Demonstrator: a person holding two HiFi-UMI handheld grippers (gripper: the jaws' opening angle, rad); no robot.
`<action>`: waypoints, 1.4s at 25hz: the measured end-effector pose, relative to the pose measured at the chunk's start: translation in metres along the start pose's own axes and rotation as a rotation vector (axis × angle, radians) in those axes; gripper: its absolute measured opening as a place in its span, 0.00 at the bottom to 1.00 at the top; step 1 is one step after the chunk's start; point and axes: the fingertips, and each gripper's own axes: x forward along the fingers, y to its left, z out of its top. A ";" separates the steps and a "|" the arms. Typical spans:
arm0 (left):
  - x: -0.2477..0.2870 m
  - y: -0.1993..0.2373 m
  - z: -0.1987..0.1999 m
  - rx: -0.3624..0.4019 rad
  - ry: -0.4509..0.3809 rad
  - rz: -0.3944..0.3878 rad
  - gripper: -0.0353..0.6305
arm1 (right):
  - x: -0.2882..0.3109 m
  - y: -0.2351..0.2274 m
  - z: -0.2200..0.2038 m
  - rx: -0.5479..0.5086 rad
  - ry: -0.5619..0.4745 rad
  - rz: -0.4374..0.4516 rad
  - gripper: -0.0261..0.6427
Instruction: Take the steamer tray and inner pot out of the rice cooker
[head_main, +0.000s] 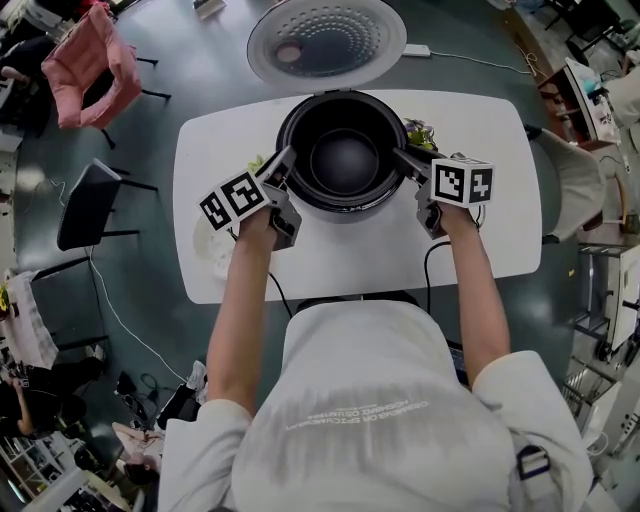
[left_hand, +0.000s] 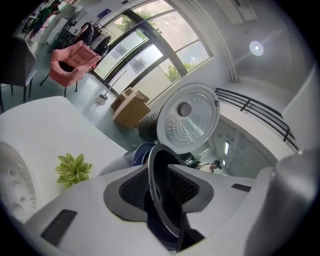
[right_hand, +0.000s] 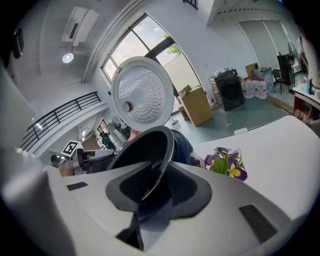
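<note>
The inner pot (head_main: 343, 160) sat inside the rice cooker (head_main: 344, 214) on the white surface (head_main: 480, 240), with the lid (head_main: 327, 40) swung open behind it. The left gripper (head_main: 284, 162) pinched the pot's left rim, and the right gripper (head_main: 402, 157) pinched its right rim, all 4 pads against the metal edge.

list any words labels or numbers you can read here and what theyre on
No text here can be read.
shirt print: two pale lines on the person's back, too small and blurred to read
left marker cube, right marker cube: black-and-white square patterns only, no letters or numbers
inner pot, cardboard box: no readable marks
</note>
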 end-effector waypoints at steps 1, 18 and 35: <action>0.001 -0.001 -0.001 -0.009 0.009 -0.008 0.25 | -0.001 -0.001 0.001 0.002 0.000 0.000 0.21; -0.015 0.017 -0.003 -0.042 -0.040 0.025 0.12 | -0.012 0.038 0.037 0.032 -0.100 0.160 0.17; -0.029 -0.019 0.028 -0.134 -0.266 -0.160 0.11 | -0.036 0.048 0.057 0.023 -0.155 0.171 0.19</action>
